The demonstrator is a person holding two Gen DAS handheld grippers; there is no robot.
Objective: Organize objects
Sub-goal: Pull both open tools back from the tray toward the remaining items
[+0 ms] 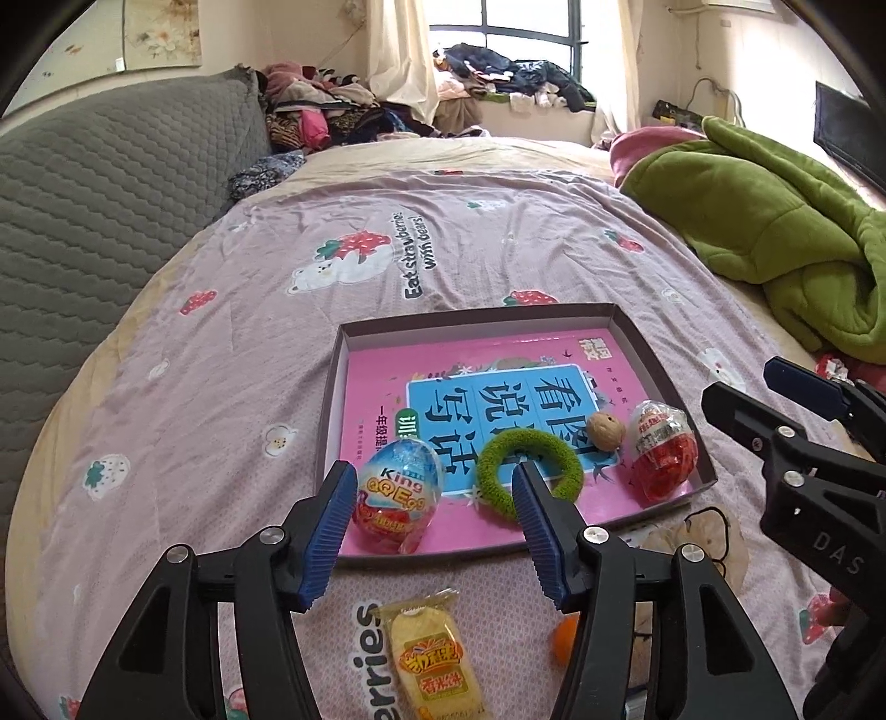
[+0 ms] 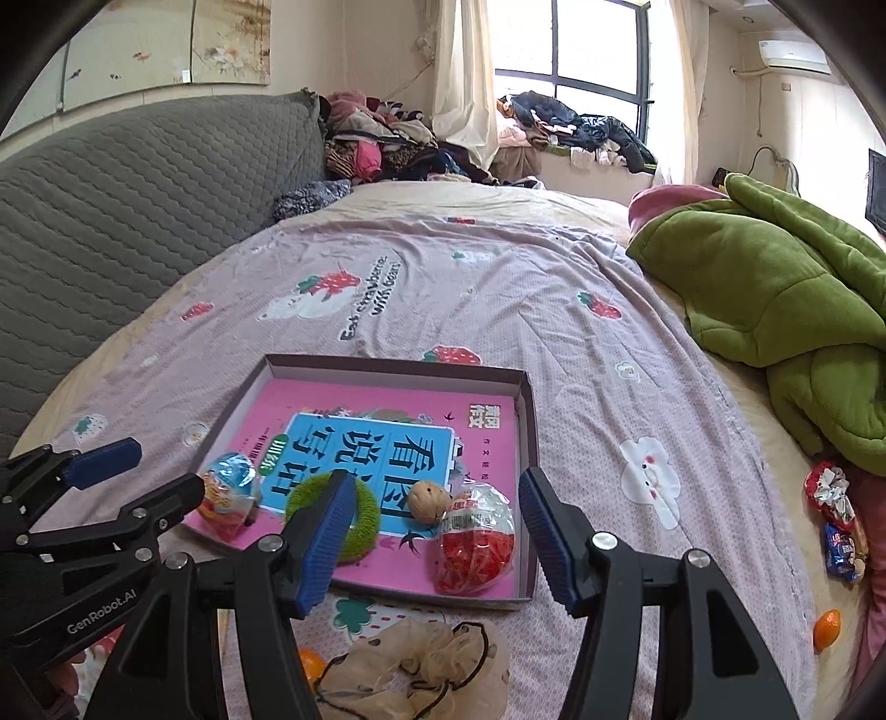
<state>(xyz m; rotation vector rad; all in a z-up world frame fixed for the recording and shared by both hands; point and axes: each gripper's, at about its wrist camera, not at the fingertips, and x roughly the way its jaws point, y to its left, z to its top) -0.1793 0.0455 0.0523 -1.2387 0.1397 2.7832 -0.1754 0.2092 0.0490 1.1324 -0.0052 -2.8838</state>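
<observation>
Black left gripper [image 1: 434, 531], right gripper [image 2: 437, 540]: blue ribbed pads, silver screws.

Lived-in home bedroom. Landmark: the bed [image 2: 554, 310], spread with a pink sheet [image 1: 266, 343] printed with strawberries and bears. Along its left side, a grey quilted headboard cover [image 1: 99, 210]. Beyond its far left corner, a heap of mixed clothes [image 2: 382, 144]. Past its far end, a barred window [image 2: 587, 61] with cream curtains [image 2: 459, 72] and more clothing piled on the sill [image 1: 509, 75]. On its right side, a bunched green fleece blanket [image 2: 775, 299]. High on the wall right of the window, an air conditioner [image 2: 792, 52]. Floral panel [image 2: 221, 44] on the wall above the headboard.
</observation>
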